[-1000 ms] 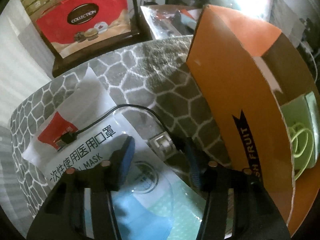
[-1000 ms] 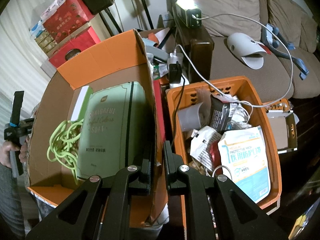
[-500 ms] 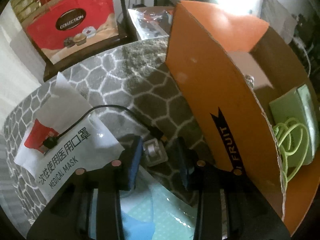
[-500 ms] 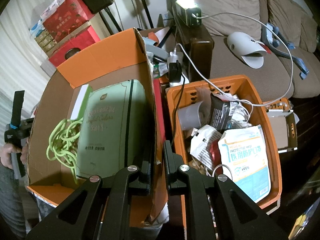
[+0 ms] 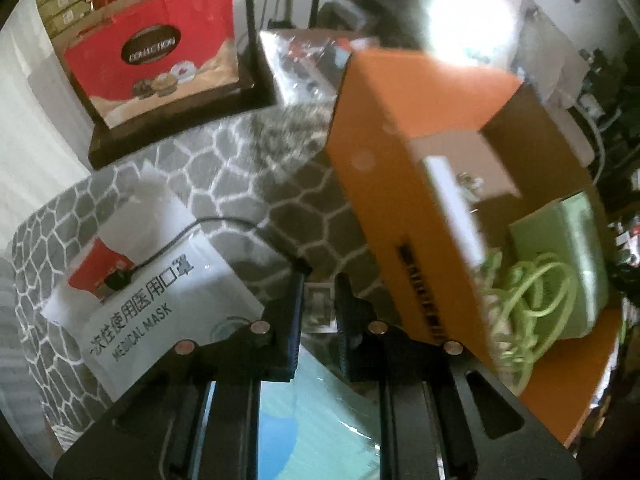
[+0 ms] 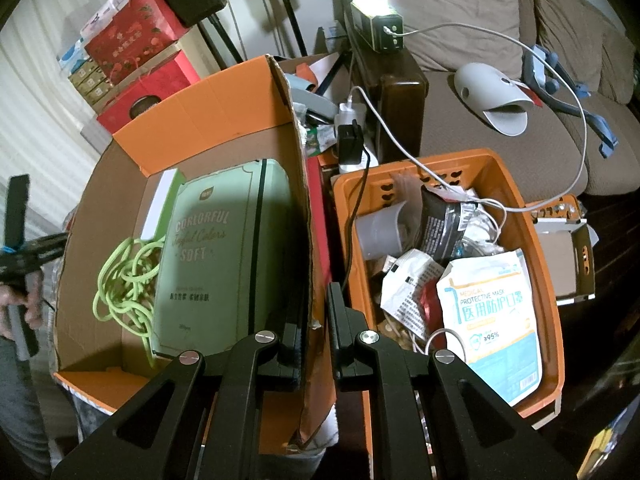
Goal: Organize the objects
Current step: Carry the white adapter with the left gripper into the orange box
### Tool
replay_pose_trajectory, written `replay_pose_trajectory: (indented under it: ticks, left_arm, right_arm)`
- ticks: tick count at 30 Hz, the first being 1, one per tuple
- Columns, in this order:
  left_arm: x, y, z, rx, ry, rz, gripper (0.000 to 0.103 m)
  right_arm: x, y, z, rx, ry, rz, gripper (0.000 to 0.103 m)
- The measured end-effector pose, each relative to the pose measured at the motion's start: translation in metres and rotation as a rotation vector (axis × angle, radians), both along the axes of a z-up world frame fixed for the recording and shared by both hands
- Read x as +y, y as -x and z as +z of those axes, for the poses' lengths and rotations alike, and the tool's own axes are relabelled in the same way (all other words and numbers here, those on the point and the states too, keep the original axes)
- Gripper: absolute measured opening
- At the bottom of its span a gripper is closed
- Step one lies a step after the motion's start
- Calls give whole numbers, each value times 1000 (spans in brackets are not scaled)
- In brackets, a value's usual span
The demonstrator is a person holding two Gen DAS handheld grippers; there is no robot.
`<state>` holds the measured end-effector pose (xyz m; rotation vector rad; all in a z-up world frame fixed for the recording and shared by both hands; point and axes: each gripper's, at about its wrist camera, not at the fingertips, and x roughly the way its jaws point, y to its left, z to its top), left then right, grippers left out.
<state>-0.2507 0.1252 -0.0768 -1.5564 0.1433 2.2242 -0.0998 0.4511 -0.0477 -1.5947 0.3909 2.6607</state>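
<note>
In the left wrist view my left gripper (image 5: 320, 280) has its jaws closing on a small white charger plug (image 5: 319, 304), which fills the gap between the pads. Its black cable (image 5: 216, 222) trails left over a medical mask packet (image 5: 160, 304) on the grey patterned cushion (image 5: 248, 168). To the right stands the orange cardboard box (image 5: 400, 184). My right gripper (image 6: 318, 300) is shut on that box's right wall (image 6: 304, 220). Inside the box lie a green tissue pack (image 6: 224, 248) and a coiled green cord (image 6: 124, 276).
An orange plastic basket (image 6: 548, 300) full of packets and cables sits right of the box. Red gift boxes (image 5: 160, 52) stand on a dark stand behind the cushion. A sofa (image 6: 500, 128) with a lamp (image 6: 376, 20) on its armrest lies beyond. A hand (image 6: 16, 304) shows at far left.
My left gripper's fingers have come together around the white plug and risen, the mask packet dropping away below. The right gripper and the box wall have not moved.
</note>
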Motion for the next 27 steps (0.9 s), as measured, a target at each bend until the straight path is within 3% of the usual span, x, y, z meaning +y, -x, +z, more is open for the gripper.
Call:
replay_pose_trajectory:
  ticks: [6,12,27]
  left_arm:
    - [15,-7,47,68,-44,-38,14]
    - [36,-12,74,104,-66,-70,14]
    - [130,-39,74,77,-82,-217,14]
  right_arm:
    - [0,0,0,0,2,0,10]
    - [0,0,0,0,1,1,10]
    - [-2,-1,0,0,8,2,10]
